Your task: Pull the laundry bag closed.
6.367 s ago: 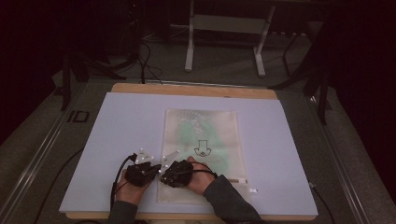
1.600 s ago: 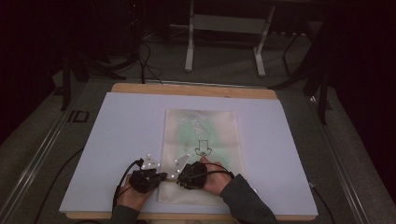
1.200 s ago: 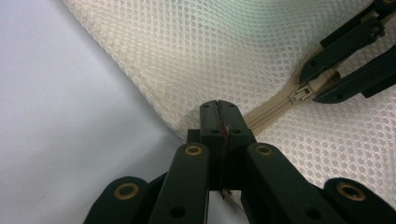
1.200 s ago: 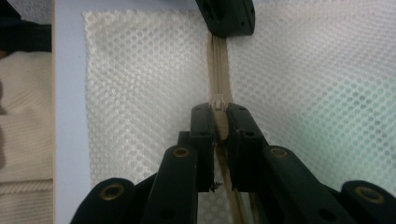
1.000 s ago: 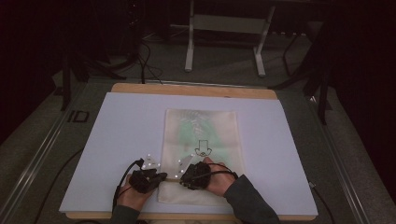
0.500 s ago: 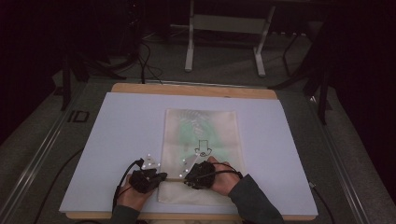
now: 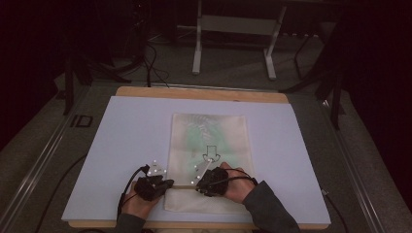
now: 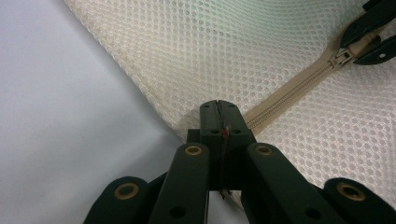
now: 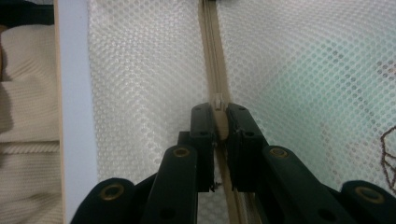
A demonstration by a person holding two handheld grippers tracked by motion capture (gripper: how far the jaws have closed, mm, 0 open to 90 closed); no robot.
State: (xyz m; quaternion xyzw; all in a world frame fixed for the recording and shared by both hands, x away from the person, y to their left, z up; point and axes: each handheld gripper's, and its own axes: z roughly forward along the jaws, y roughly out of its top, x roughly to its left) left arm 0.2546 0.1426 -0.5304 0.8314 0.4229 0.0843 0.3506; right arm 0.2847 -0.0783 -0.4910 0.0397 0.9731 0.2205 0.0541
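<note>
Mesh laundry bag point(image 7: 209, 145), cream-coloured with something green inside, lies flat on the pale table sheet point(image 7: 121, 136), its beige zipper point(image 8: 299, 84) running across the end nearest the person. At the bag's left edge, the left gripper point(image 8: 218, 108) is clenched on the end of the zipper tape. Further along the zipper, the right gripper point(image 9: 218, 112) is pinched on the zipper pull point(image 9: 217, 101), jaws astride the tape.
</note>
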